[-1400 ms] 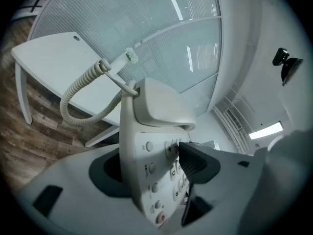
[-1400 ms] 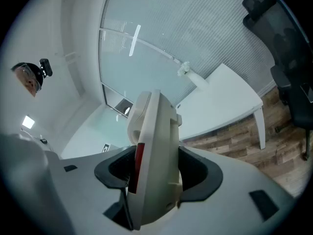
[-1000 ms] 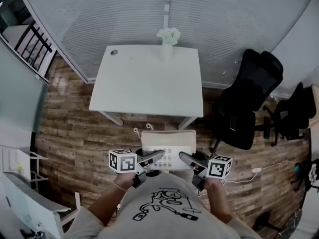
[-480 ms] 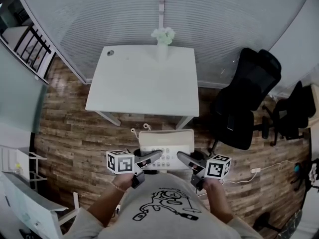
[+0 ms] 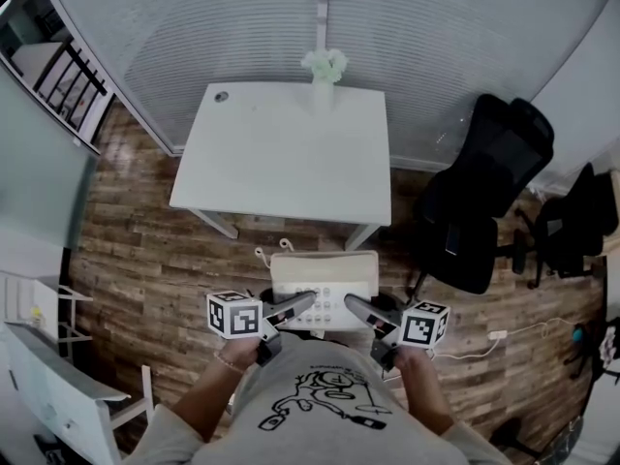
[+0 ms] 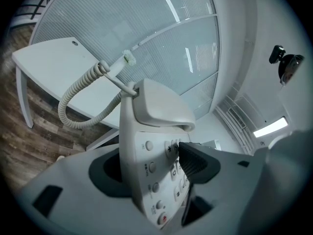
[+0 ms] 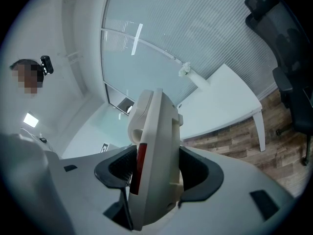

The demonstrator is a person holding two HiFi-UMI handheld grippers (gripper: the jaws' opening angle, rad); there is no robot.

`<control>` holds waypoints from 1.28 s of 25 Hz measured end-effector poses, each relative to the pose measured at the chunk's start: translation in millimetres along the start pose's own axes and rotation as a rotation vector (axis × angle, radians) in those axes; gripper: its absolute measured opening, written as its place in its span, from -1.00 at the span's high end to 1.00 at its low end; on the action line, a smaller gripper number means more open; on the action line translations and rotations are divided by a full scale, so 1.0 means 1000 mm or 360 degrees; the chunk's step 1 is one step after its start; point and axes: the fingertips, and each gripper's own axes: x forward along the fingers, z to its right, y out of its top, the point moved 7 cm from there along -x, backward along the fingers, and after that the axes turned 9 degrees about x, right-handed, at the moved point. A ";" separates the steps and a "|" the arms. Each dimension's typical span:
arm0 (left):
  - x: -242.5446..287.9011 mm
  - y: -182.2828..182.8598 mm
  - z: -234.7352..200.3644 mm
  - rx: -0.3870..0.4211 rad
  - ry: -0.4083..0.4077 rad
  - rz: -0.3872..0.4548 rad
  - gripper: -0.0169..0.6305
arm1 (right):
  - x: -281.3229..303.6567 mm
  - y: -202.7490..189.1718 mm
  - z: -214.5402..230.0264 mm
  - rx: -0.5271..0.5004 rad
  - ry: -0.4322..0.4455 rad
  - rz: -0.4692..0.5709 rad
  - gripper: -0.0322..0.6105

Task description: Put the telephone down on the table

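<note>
Left gripper (image 5: 302,305) and right gripper (image 5: 355,307) both clamp the telephone (image 5: 324,277); uneven tilt over the table (image 5: 291,163) could dump the handset (image 6: 159,106).

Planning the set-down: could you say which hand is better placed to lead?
Probably the left hand-held gripper: both grip the phone, but it faces the table's middle, the right its edge.

You are in an office: a white table (image 5: 281,163) at mid-frame, a black swivel chair (image 5: 484,201) at right, ribbed glass partition walls (image 5: 194,27) across the top, and a wood-plank floor (image 5: 145,250) below.
</note>
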 end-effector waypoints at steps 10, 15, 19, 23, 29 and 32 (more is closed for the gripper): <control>0.013 0.018 -0.010 0.0012 -0.0018 -0.0015 0.05 | 0.007 0.019 0.005 0.0004 -0.0018 0.0021 0.04; 0.017 0.033 -0.020 0.0015 -0.0035 -0.0018 0.05 | 0.017 0.031 0.007 -0.0002 -0.0031 0.0040 0.04; 0.021 0.048 -0.030 0.0019 -0.0043 -0.0029 0.05 | 0.028 0.043 0.009 0.0009 -0.0037 0.0051 0.04; 0.022 0.065 -0.044 0.0015 -0.0052 -0.0037 0.05 | 0.044 0.056 0.009 0.0011 -0.0047 0.0058 0.03; 0.021 0.096 -0.064 0.0024 -0.0067 -0.0039 0.05 | 0.071 0.079 0.007 0.0014 -0.0054 0.0078 0.04; 0.021 0.114 -0.075 0.0027 -0.0077 -0.0039 0.05 | 0.086 0.092 0.005 0.0015 -0.0059 0.0084 0.04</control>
